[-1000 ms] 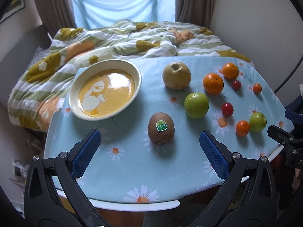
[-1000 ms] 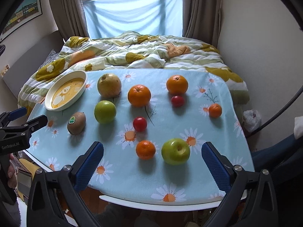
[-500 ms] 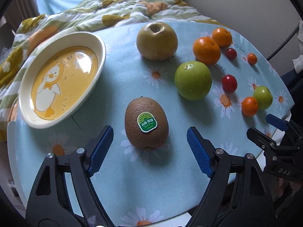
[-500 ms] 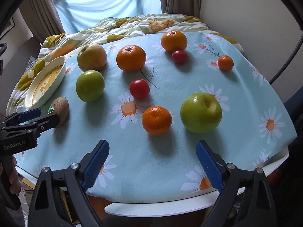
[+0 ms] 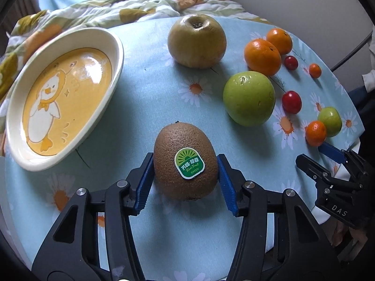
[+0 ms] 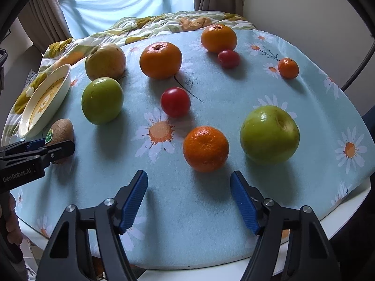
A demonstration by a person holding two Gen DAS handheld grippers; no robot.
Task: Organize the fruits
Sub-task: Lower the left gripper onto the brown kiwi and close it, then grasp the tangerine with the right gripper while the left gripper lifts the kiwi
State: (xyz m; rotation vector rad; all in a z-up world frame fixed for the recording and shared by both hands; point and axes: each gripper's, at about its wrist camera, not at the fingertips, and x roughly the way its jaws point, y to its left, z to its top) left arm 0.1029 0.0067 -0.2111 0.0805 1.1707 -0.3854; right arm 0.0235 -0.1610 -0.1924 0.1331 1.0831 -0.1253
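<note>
Closing on the kiwi (image 5: 185,164), the left gripper (image 5: 185,175) pinches it; right gripper (image 6: 189,199) narrows, empty, mandarin (image 6: 205,148) at twelve o'clock.

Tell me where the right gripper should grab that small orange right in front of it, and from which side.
Grip the small orange across its widest middle, coming down from the near side above. It is round, sits free on the tablecloth, with clear gaps to the green apple and red tomato. The right gripper is closing, nothing between its jaws yet.
</note>
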